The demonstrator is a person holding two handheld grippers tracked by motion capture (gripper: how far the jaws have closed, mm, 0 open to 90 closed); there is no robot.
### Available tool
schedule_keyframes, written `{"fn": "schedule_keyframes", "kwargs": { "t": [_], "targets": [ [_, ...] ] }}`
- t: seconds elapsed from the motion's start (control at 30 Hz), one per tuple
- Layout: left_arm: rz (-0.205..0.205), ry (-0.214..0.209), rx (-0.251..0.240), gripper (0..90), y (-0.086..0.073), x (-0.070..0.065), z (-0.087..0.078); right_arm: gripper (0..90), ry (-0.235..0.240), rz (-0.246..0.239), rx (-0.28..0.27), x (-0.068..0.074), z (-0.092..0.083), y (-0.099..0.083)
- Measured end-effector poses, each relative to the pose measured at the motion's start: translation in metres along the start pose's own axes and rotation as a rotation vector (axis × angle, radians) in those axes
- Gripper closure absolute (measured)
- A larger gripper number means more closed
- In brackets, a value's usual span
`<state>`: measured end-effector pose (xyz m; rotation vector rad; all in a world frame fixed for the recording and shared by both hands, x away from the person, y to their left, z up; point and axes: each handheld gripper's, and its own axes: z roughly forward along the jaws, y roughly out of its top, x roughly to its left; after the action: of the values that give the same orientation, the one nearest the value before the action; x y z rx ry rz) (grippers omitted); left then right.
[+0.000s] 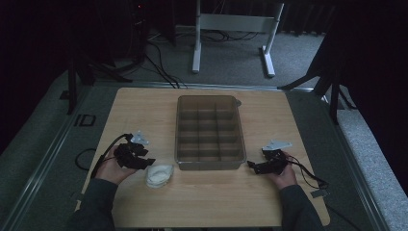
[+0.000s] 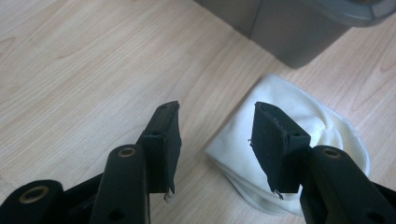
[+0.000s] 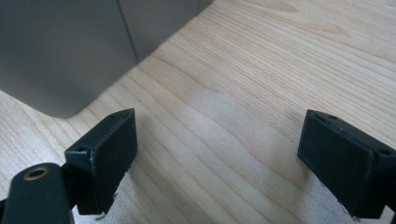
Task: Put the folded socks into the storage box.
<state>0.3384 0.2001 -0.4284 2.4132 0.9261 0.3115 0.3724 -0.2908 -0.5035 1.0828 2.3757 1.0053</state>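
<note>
Item: white cloth (image 1: 159,175), folded into a soft bundle, on the table (image 1: 144,110). It lies just ahead of the left tool (image 1: 144,155), a little to the side of its far jaw, and just off the near corner of the bin (image 1: 210,131). In the left gripper view the cloth (image 2: 299,135) sits beyond and beneath the right-hand jaw, touching neither pad as far as can be seen.

Left tool (image 2: 217,135): jaws part-open, nothing between them.

Right tool (image 1: 253,165): jaws spread wide, empty, over bare table, with the bin's wall (image 3: 60,51) just ahead and to one side. In its own view the right tool (image 3: 217,154) has only wood grain between the jaws.

Bin: grey, clear-walled, divided into compartments; all look empty from above, though the light is dim.

Progress, as judged: nothing gripped, nothing stowed. The work appears to be at its start. Left to do, probably: close the left tool on the cloth, lift it, and set it into a compartment.
</note>
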Motion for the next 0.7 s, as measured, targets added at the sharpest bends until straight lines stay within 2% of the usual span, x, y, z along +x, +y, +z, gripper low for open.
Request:
{"fn": "schedule_keyframes", "kwargs": {
  "t": [0.3,0.7],
  "targets": [
    [0.043,-0.028,0.045,52.1,0.001,-0.007,0.004,11.5,0.000,0.000,0.000,0.000,0.000,0.000],
    [0.097,-0.045,0.100,51.1,0.001,-0.018,0.009,11.5,0.000,-0.001,0.002,0.000,0.000,0.000]
  ]
}}
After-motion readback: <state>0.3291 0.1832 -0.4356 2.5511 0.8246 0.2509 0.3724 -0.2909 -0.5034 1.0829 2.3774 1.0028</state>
